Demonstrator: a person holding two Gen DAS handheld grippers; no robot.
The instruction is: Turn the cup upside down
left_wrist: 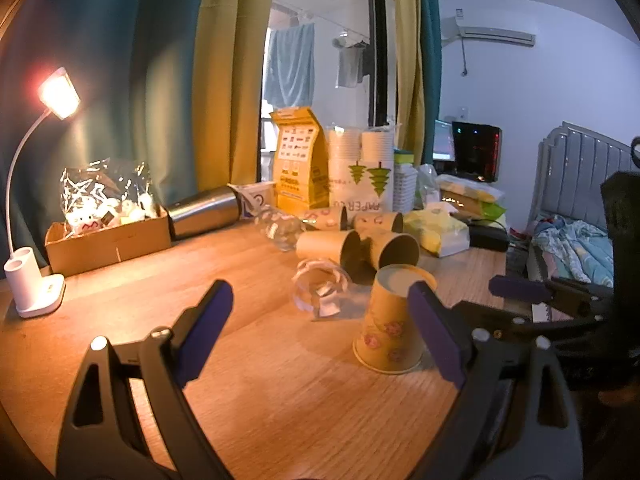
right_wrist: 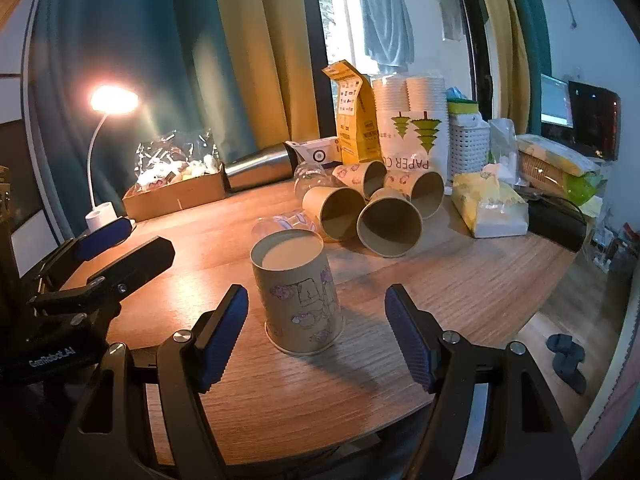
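A paper cup with flower prints stands upside down on the wooden table, base up. It also shows in the left wrist view. My right gripper is open and empty, with the cup just ahead between its fingers, not touched. My left gripper is open and empty; its right finger overlaps the cup's right side. The left gripper also shows at the left edge of the right wrist view.
Several paper cups lie on their sides behind the upturned cup, with a clear plastic cup beside them. A desk lamp, a cardboard box, a steel flask, cup packs and tissues line the back.
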